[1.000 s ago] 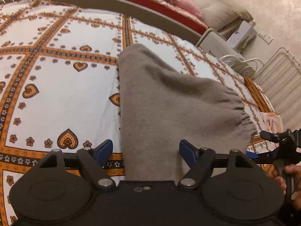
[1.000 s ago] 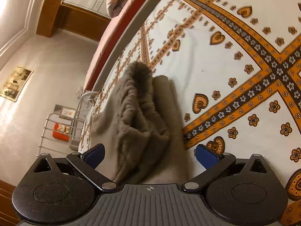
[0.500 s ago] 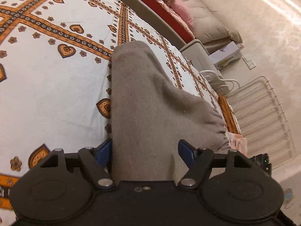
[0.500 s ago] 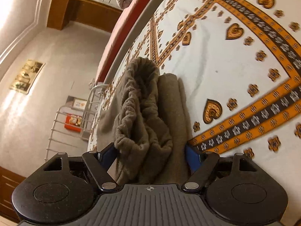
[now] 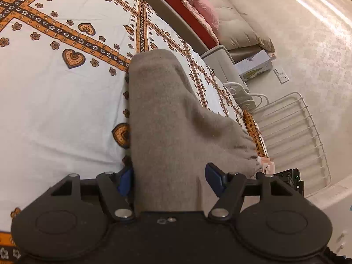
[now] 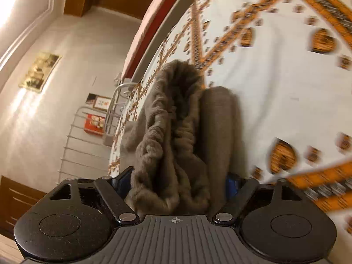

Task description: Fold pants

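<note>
Lying on the white bedsheet (image 5: 55, 101) with its orange heart-and-flower bands, the grey-brown pants (image 5: 167, 118) run from the near edge of the left wrist view toward the far bed rail. The left gripper (image 5: 169, 180) has its blue fingers (image 5: 214, 179) set wide around the near end of the cloth; the left pad touches the fabric edge while the right one stands just clear. In the right wrist view the right gripper (image 6: 176, 183) has the bunched elastic waistband (image 6: 167, 127) between its fingers, which press the cloth from both sides, and a white wire rack (image 5: 292, 136) stands beyond the bed's right edge.
</note>
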A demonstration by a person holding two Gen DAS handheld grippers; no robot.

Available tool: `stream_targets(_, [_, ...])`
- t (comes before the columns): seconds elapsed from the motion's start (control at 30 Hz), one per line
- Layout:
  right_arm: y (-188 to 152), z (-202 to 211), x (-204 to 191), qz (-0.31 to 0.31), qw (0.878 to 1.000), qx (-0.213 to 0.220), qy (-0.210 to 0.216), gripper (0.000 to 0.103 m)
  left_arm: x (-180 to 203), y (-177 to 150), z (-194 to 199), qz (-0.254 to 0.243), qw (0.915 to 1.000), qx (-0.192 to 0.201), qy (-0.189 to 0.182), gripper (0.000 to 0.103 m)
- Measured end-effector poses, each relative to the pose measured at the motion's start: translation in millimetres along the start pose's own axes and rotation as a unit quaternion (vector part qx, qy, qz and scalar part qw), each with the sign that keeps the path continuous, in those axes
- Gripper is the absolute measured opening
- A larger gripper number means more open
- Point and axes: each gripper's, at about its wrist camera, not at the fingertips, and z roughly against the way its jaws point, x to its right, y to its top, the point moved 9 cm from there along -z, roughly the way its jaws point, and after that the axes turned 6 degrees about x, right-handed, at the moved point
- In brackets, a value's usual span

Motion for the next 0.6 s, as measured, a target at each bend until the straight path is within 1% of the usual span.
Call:
stream_targets(0.03, [0.3,-7.3,-4.1,0.008,1.0,-0.001,-0.002,0.083,0.2,1.2,-1.0,0.001,1.0,0.001,0.0,0.06])
stream_targets(0.1, [0.5,-18.5,-9.0,0.017,1.0,-0.003,-0.008,0.082,0.1,3.4,-2.8,0.0,1.0,0.006,0.007,0.048])
stream_targets(0.13, [-0.2,-20.2,-9.6,0.018,1.0,-0.004,-0.012,0.082,-1.2,4.5,-2.9,0.002,0.9999,0.008,0.01,0.044])
stream_targets(0.17, [-0.3,-20.8,-10.5,0.019,1.0,-0.003,-0.01,0.082,-2.8,5.2,-2.6,0.005,0.9999,0.009,0.01,0.037])
stream_targets(0.2, [-0.3,-20.4,-10.2,0.015,1.0,-0.003,-0.007,0.082,-4.4,5.8,-2.0,0.008,0.9999,0.01,0.009,0.035])
stream_targets(0.27, [0.9,-15.6,-7.2,0.005,1.0,-0.005,-0.004,0.074,-6.6,6.3,-0.2,0.019,0.9998,0.012,0.003,0.034])
stream_targets(0.37, [-0.3,-5.3,-0.8,-0.005,1.0,-0.009,-0.002,0.067,-6.2,5.3,-0.7,0.014,0.9998,0.013,0.006,0.034])
stream_targets(0.43, [-2.3,-2.8,1.3,0.002,1.0,-0.007,-0.009,0.064,-5.1,5.5,-1.3,0.01,0.9998,0.015,0.011,0.034])
stream_targets(0.5, [-2.8,-1.8,0.0,0.006,1.0,0.003,-0.017,0.064,-2.3,6.6,-2.3,-0.001,0.9995,0.022,0.021,0.031])
stream_targets(0.57, [-2.4,-2.3,-1.8,0.014,0.999,0.012,-0.027,0.059,-0.9,6.1,-0.2,-0.012,0.9991,0.028,0.028,0.029])
stream_targets(0.6, [-2.4,-1.6,-2.6,0.015,0.999,0.017,-0.03,0.058,0.5,6.7,0.3,-0.018,0.9989,0.032,0.031,0.029])
